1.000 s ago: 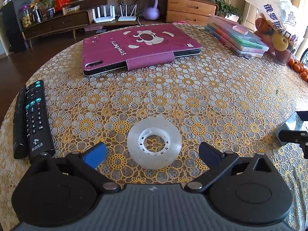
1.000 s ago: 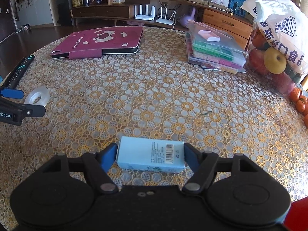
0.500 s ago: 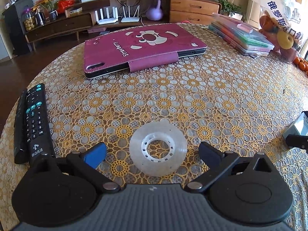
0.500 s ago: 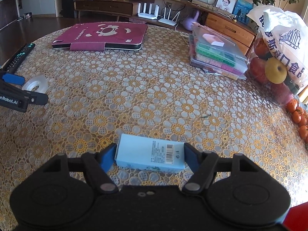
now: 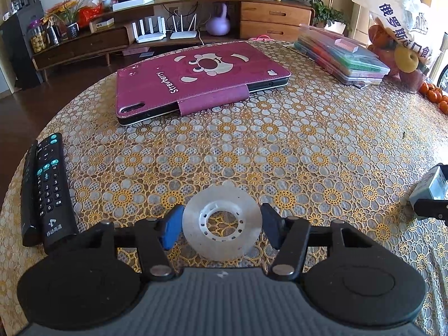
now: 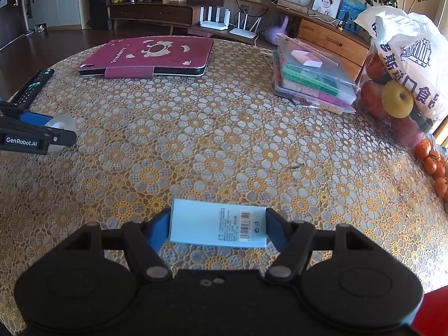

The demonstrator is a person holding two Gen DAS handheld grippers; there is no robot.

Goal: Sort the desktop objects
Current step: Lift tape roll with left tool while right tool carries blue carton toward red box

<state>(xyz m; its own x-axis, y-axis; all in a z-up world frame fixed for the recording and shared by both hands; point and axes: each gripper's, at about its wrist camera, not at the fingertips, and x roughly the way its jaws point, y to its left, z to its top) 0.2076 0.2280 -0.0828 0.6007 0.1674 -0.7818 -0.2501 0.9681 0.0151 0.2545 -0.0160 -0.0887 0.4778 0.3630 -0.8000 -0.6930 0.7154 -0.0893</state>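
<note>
Left view: the left tongs (image 5: 221,225) are closing around a tape roll (image 5: 222,222), pads touching it. Right view alone shows the right tongs (image 6: 217,228) closing on a blue box (image 6: 217,226) on the desk (image 6: 224,140).

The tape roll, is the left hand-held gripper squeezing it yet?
Cannot tell. In the left wrist view the left hand-held gripper is closing around the tape roll; its blue pads sit right at the roll's edges, with no plain gap or press.

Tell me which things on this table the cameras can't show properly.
- Blue box: cut off by the left wrist view's right edge.
- Tape roll: mostly hidden behind the left gripper in the right wrist view.
- Box label text: too small to read.
- Second remote: buttons indistinct.
</note>
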